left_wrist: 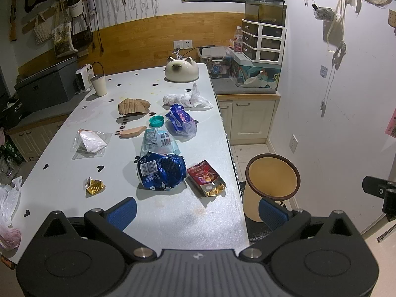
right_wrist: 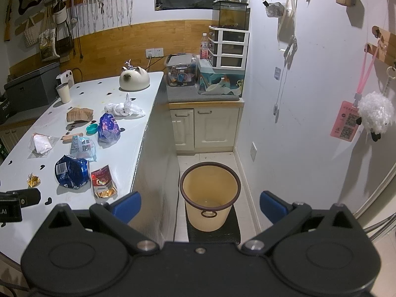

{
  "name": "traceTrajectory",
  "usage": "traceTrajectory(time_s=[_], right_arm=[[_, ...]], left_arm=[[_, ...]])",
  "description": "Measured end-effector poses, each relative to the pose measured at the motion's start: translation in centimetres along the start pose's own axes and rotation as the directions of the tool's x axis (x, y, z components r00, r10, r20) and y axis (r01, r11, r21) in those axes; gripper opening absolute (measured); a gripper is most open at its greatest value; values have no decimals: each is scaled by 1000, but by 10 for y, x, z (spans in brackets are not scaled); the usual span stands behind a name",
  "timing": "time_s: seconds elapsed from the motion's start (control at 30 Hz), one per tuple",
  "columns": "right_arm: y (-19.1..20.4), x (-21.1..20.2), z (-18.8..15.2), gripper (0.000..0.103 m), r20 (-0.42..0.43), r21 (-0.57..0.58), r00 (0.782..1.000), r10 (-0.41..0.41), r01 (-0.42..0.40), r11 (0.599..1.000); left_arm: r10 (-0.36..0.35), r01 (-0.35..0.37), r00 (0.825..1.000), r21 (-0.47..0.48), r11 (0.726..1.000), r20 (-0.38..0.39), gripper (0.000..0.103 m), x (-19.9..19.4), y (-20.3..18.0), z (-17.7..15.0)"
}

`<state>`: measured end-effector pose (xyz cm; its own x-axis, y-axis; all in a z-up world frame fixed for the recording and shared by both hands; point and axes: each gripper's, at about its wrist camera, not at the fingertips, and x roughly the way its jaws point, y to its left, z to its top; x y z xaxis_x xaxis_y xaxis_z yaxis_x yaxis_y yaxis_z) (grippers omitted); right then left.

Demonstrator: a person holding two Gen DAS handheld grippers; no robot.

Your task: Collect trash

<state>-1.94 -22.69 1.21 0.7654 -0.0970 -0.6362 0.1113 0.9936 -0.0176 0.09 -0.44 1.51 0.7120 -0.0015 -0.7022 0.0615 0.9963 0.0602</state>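
Both grippers are held wide apart and empty, left gripper (left_wrist: 196,212) over the table (left_wrist: 74,133), right gripper (right_wrist: 200,206) above the bin (right_wrist: 210,195).
Trash is scattered on the table: blue bag (left_wrist: 160,170), red pouch (left_wrist: 205,177); "Hear" is printed there, brands unreadable.

The left gripper's right pad (left_wrist: 272,213) hid part of the bin (left_wrist: 252,205), the white bag (left_wrist: 10,198) ran off the frame's left edge, and the wrapper print (left_wrist: 156,140) was too tiny to read.
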Motion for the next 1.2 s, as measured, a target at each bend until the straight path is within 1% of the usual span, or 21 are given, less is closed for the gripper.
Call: traceTrajectory(time_s=[0.4,0.43,0.77,0.97,1.2], right_arm=[[0,1,0,103,0,-2,1000,3,-3,1000],[0,1,0,103,-1,-2,1000,2,-2,1000],[-9,5,7,103,22,-25,999,25,-24,999],[-15,14,14,103,58,-63,996,60,-56,996],[-12,27,26,103,100,-105,985,143,-132,986]], left_arm=[[0,0,1000,-1,1000,2,103,0,1,-1],[0,0,1000,-1,1000,3,103,-2,-4,1],[25,-25,999,-19,1000,24,103,3,-11,6],[61,-59,997,-55,997,52,103,2,-14,6],[140,-130,987,-122,984,79,103,-2,0,9]])
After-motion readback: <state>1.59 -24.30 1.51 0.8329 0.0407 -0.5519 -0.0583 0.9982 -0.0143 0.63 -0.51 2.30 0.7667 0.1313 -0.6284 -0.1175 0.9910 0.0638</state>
